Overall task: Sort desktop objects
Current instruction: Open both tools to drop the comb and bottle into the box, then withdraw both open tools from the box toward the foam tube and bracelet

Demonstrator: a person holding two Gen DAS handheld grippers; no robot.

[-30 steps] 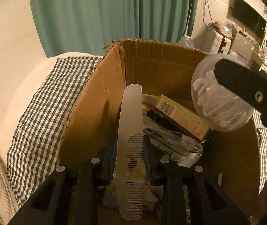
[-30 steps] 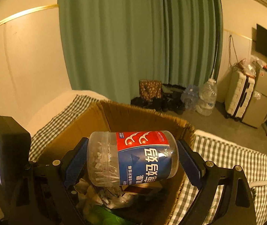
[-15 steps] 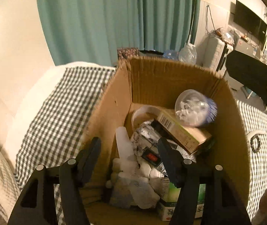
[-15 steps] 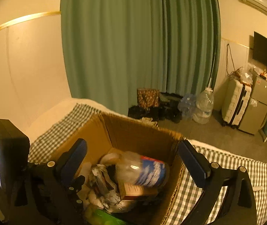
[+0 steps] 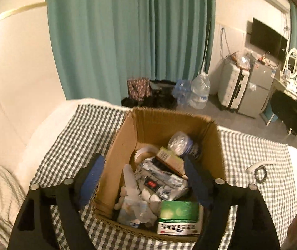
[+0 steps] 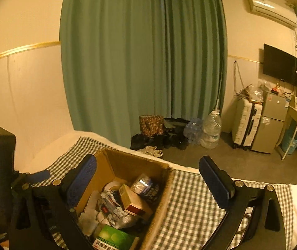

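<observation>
- Left gripper (image 5: 146, 179) hovers above the cardboard box (image 5: 125, 141), jaws opening, empty.
- Right gripper (image 6: 148, 179) has jaws spread wide, empty.
- Floss jar (image 5: 178, 143) lies inside the box.

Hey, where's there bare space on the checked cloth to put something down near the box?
Free: the checked cloth left of the cardboard box, toward the wall. Also the strip right of the box, up to the white handle and dark bracelet. Crowded: inside the box, piled with the floss jar, green carton and packets.
</observation>
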